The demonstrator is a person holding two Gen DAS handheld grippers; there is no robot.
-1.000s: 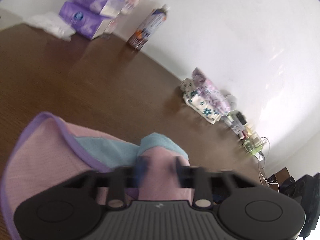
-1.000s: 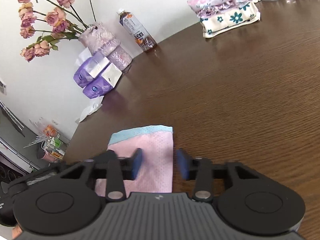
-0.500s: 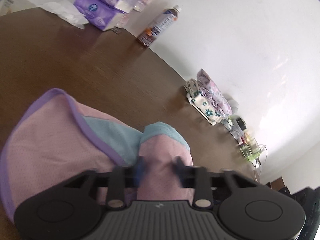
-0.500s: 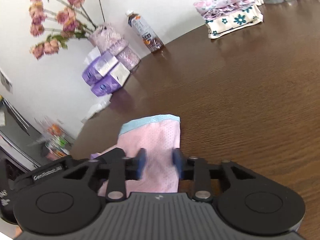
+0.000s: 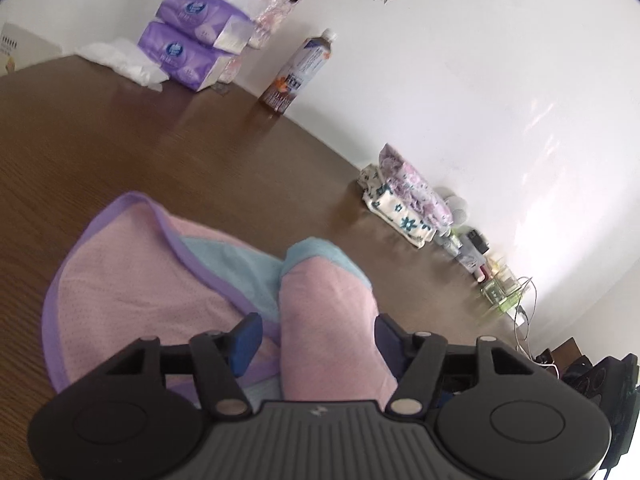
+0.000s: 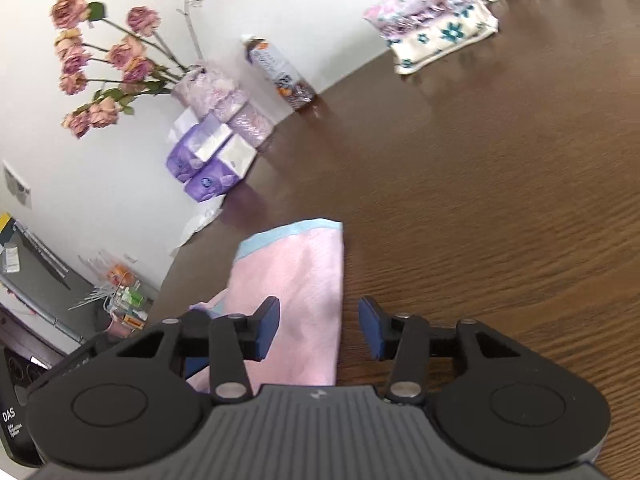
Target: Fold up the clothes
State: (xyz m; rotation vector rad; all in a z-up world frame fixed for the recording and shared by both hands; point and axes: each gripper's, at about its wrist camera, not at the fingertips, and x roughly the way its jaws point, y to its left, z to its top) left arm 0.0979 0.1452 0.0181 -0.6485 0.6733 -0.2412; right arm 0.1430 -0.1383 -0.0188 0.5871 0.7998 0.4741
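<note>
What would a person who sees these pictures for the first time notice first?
The pink garment with purple and light blue edges lies on the brown table, right in front of both open grippers, the left gripper and the right gripper. At the wall behind stand dried roses in a vase, next to purple tissue packs and a bottle. Farther along the wall lies a stack of folded flowery cloth.

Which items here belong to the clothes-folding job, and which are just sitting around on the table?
Part of the job:
- pink garment with purple and blue trim
- left claw, open over it
- right claw, open over it

Just lying about:
- stack of folded floral cloths
- drink bottle
- purple tissue packs
- vase of dried roses
- wooden table
</note>
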